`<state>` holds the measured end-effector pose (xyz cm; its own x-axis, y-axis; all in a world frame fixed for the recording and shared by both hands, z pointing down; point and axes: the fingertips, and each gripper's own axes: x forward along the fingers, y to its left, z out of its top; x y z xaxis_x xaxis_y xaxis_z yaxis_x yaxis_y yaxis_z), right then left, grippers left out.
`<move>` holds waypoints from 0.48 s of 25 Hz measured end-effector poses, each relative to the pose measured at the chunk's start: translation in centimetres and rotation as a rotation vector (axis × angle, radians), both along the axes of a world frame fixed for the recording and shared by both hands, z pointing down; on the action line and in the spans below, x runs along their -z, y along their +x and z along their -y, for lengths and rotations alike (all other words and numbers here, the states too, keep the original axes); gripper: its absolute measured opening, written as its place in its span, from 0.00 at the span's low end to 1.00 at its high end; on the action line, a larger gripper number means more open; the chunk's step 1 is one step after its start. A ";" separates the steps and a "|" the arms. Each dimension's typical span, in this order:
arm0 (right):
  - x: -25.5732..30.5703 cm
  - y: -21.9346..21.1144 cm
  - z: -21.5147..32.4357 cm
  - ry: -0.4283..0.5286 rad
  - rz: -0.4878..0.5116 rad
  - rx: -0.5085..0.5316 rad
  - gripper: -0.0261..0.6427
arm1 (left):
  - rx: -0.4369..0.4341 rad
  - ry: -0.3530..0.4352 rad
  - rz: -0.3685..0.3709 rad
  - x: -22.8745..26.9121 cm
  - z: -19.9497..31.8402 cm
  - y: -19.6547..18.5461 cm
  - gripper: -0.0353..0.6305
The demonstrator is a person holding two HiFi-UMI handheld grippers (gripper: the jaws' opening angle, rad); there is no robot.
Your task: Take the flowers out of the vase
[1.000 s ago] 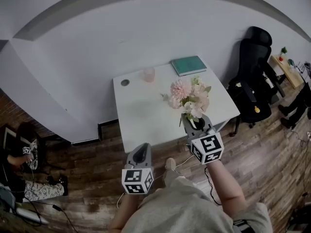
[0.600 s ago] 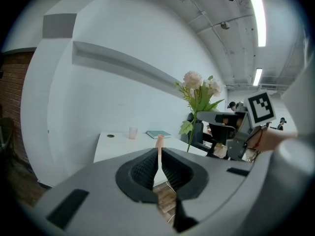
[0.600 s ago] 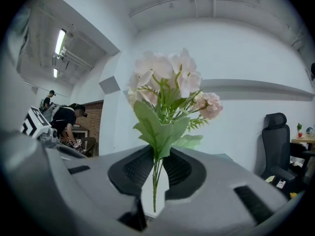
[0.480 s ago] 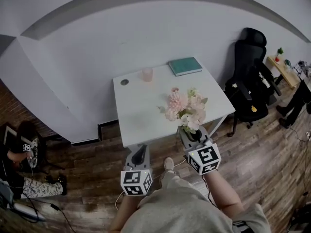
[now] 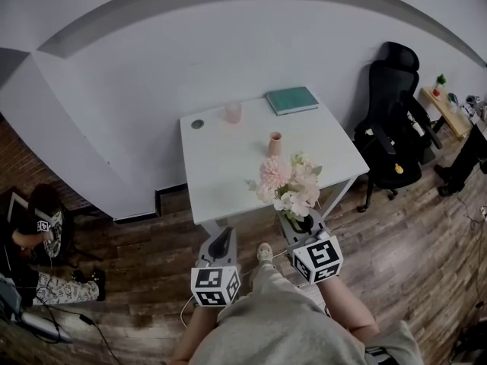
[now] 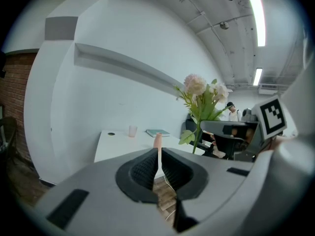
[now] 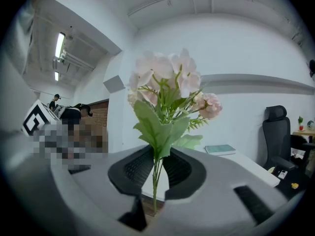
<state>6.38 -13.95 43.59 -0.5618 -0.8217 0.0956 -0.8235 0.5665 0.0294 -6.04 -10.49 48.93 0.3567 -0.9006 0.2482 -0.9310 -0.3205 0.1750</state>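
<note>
A bunch of pale pink flowers (image 5: 289, 187) with green leaves hangs over the near edge of the white table (image 5: 221, 173), clear of the vase. My right gripper (image 5: 298, 220) is shut on the thin green stems (image 7: 156, 176), and the blooms (image 7: 167, 85) stand upright above the jaws. The small pink vase (image 5: 275, 144) stands upright and bare in the middle of the table, beyond the flowers. My left gripper (image 5: 220, 243) is off the table's near edge, shut with nothing in it. The left gripper view shows the vase (image 6: 158, 140) past its jaws and the flowers (image 6: 202, 95) to the right.
On the far side of the table lie a teal book (image 5: 291, 100), a pink cup (image 5: 233, 113) and a small dark disc (image 5: 198, 125). A black office chair (image 5: 396, 128) stands right of the table. A person sits on the wooden floor at far left (image 5: 34, 234).
Both grippers have drawn back from the table toward the person. The flowers came along in the right gripper, and the pink vase now stands uncovered on the table.
</note>
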 end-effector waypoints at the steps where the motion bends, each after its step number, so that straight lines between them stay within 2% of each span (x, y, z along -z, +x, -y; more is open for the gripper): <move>1: -0.2 0.0 -0.1 -0.005 0.000 0.001 0.13 | 0.000 -0.001 0.000 0.0 0.1 0.0 0.09; 12: -1.1 0.0 -0.2 -0.027 0.009 0.009 0.12 | -0.002 -0.004 0.001 0.0 0.5 0.4 0.09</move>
<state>6.41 -13.70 44.68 -0.5705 -0.8136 0.1126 -0.8184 0.5747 0.0063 -5.63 -10.99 48.93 0.3582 -0.8990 0.2518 -0.9305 -0.3217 0.1752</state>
